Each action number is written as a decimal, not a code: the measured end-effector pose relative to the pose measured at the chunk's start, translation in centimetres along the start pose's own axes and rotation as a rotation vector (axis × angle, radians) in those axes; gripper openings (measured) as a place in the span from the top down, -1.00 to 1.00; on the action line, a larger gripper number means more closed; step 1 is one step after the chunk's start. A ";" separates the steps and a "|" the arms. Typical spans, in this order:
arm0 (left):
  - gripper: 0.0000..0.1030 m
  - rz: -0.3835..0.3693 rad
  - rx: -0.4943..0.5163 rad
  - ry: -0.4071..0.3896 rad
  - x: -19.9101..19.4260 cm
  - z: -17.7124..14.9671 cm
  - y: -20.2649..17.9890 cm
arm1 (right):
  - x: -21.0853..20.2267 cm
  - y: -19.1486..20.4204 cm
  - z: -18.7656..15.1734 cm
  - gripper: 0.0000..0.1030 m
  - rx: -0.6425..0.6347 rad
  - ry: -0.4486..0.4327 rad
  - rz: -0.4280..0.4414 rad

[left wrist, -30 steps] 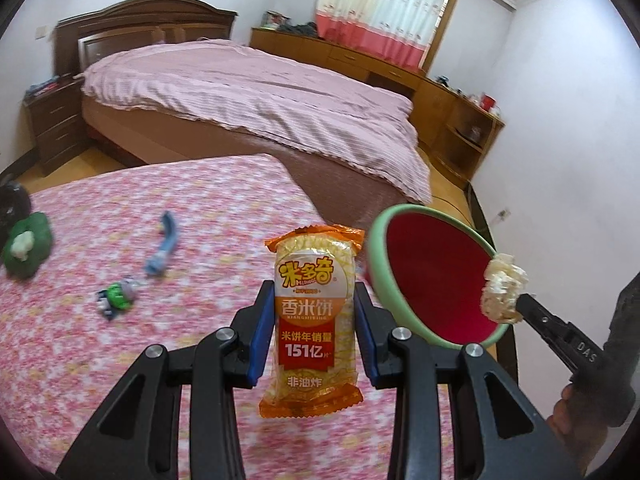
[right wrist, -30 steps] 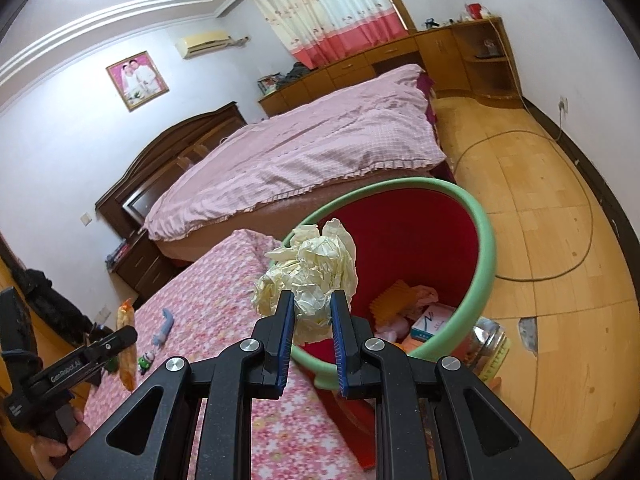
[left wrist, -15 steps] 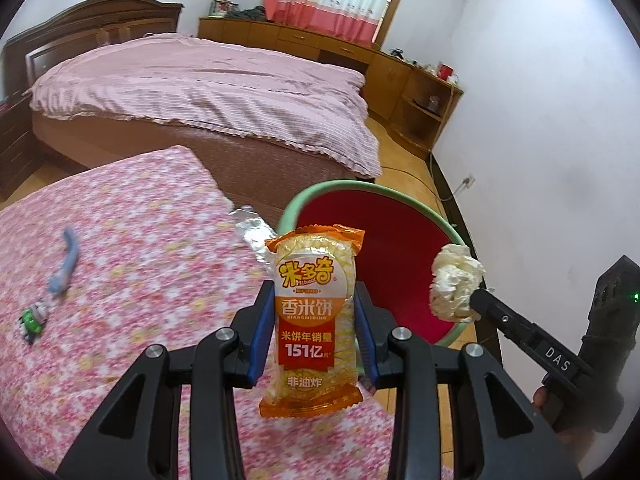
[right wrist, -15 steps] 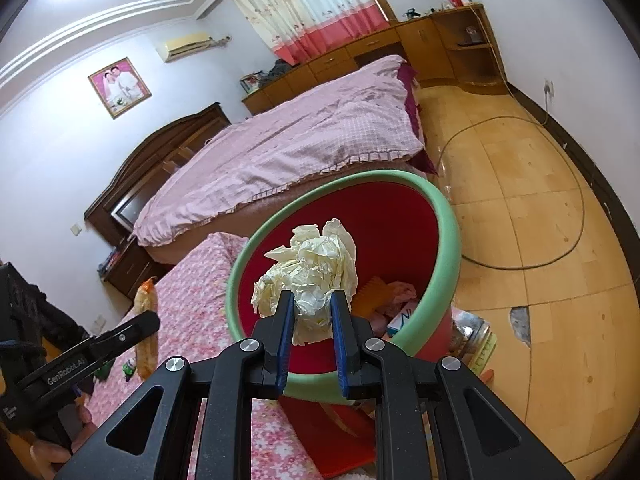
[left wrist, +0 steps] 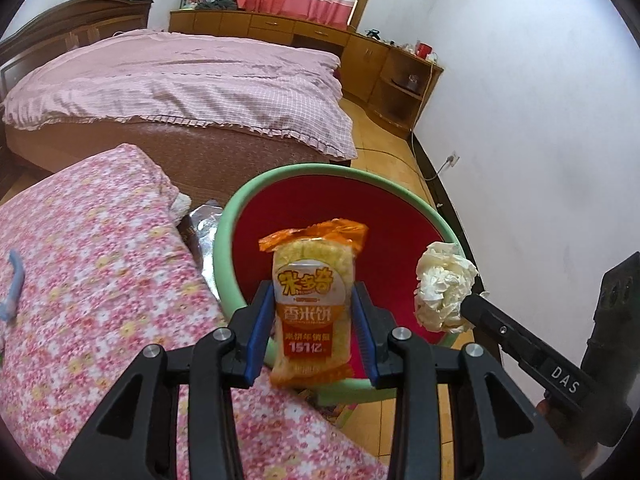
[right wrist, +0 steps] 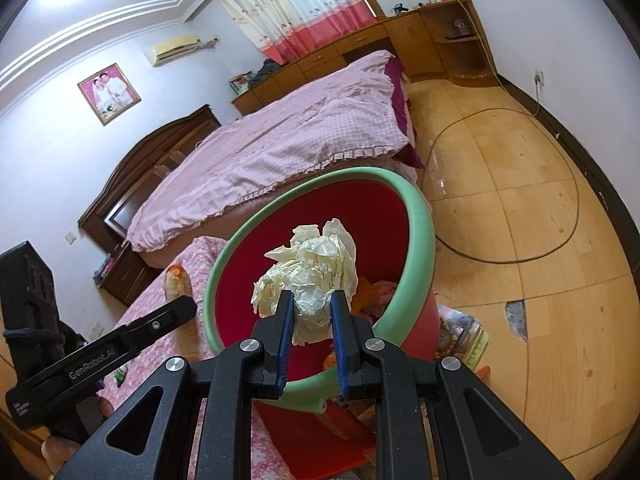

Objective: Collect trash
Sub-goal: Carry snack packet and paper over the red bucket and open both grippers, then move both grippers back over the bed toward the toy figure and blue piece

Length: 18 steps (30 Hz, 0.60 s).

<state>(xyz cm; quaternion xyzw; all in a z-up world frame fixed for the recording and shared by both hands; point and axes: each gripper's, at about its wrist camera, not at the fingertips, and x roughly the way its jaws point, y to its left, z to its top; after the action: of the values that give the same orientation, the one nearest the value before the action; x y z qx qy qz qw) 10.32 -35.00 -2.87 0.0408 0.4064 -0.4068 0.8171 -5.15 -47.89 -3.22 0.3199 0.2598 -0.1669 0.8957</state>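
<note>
Both hand-held grippers nearer bin | left grasps snack packet | right grasps paper wad

We note both wrist views look down along their fingers, close over the shared bin.

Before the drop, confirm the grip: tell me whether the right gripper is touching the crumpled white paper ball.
Touching. The right wrist view shows the right gripper with both blue pads pressed into the crumpled white paper ball, lifted in front of the red bin's green rim.
</note>
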 end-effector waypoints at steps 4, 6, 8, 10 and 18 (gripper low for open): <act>0.26 0.001 0.006 0.012 0.8 0.1 -0.3 | 0.3 -0.2 0.0 0.65 0.007 0.005 -0.005; 0.17 -0.004 0.005 0.016 1.0 0.2 -0.4 | 0.6 -0.4 0.0 0.65 0.009 0.009 -0.007; 0.05 -0.008 0.009 0.009 1.0 0.3 -0.5 | 0.8 -0.4 0.0 0.65 0.010 0.014 -0.007; -0.02 -0.004 0.020 -0.005 0.9 0.4 -0.8 | 1.0 -0.4 -0.1 0.65 0.010 0.017 -0.007; -0.03 0.023 0.024 -0.017 0.5 0.9 -0.3 | 1.7 -0.4 -0.1 0.59 -0.002 0.033 0.004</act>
<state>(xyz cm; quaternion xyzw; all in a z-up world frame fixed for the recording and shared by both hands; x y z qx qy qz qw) 10.81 -35.88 -2.57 0.0520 0.3941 -0.4028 0.8245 -3.95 -48.34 -4.45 0.3221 0.2740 -0.1597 0.8920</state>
